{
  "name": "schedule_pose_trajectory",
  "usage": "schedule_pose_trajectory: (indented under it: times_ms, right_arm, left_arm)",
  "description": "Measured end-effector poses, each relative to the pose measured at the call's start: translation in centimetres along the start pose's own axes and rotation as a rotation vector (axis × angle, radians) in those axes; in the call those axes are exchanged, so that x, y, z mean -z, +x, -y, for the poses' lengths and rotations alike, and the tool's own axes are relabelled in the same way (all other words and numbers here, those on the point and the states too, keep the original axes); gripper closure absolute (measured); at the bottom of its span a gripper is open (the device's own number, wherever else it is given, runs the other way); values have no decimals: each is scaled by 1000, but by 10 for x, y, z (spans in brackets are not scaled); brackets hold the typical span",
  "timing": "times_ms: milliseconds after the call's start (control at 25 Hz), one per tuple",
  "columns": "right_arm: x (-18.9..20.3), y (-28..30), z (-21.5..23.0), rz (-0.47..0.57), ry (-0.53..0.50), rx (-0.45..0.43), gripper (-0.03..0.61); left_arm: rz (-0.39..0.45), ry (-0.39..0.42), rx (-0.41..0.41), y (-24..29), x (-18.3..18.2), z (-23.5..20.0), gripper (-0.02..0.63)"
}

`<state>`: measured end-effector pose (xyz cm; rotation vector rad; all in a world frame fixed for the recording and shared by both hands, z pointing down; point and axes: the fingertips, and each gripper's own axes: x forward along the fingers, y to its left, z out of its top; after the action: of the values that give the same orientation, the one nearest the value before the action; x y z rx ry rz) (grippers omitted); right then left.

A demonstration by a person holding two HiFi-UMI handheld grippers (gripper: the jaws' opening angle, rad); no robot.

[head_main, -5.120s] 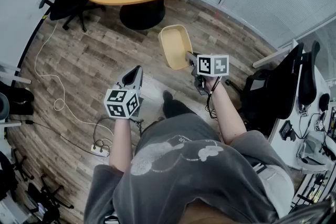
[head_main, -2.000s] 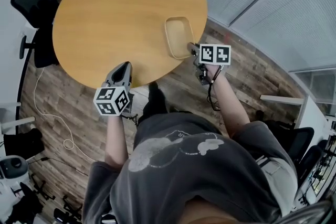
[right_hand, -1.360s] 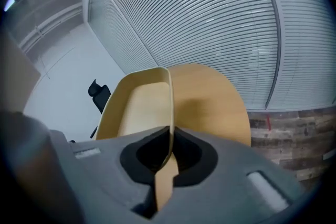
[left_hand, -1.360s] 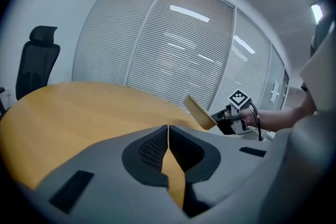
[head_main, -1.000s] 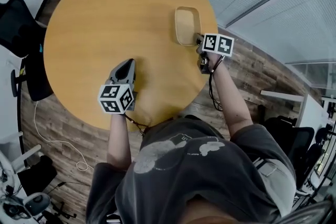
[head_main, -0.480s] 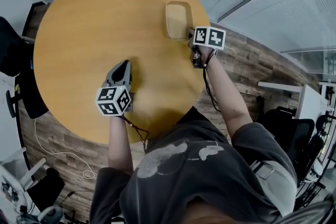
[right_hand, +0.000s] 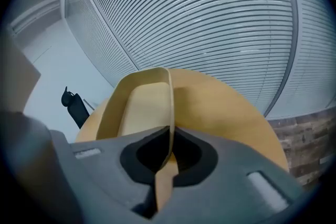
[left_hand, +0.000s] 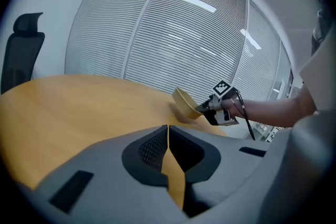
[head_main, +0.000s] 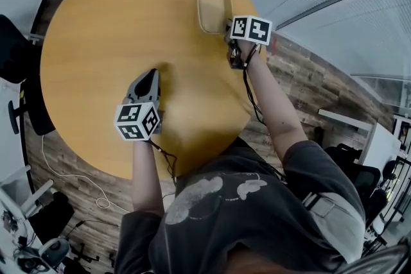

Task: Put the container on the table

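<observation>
The container (head_main: 214, 8) is a shallow tan tub, carried over the far right part of the round tabletop (head_main: 109, 42). The right gripper (head_main: 227, 25) has its fingers clenched on the tub's thin side wall at the near right corner. In the right gripper view that wall runs edge-on straight between the fingers, and the tub body (right_hand: 137, 99) stretches forward and to their left. Its long axis therefore points away from the person, toward the far rim of the tabletop. From the left gripper view the tub (left_hand: 186, 104) looks tipped, far end higher, low over the wood. I cannot tell whether its base touches. Setting it flat likely means lowering that far end. The left gripper (head_main: 151, 75) hangs well apart over the middle of the tabletop, its fingers pressed together on nothing, so the right hand is plainly the nearer.
</observation>
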<state>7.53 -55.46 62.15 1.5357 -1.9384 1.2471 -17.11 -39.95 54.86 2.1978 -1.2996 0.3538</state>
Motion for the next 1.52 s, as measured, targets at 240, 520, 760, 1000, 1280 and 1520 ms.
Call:
schedule_pose_trajectory:
  times_ms: [240,520,760,1000,1280,1520]
  right_arm:
    - [-28,49,-7,-31,-29,11,577]
    - [-54,86,-15,-36,-32,8,577]
    - [-78,107,-17,-29,-46,41,577]
    - [-86,118,-21,-26,-12,71,577]
    - [-87,122,-30,-26,0,90,574]
    - [-86,126,-36,-30,2,64,537]
  left_arm:
    - [3,-31,-38,20,-9,-25,607]
    - [-8,-111,-48,30,-2,-43,607]
    - [-8,-164,-60,37,2,-54,608]
    - [-1,-177,-66,36,3,-58,607]
    - [-2,-169,-54,32,2,-57,607]
    - [-3,-173,-37,28,3,-54,607]
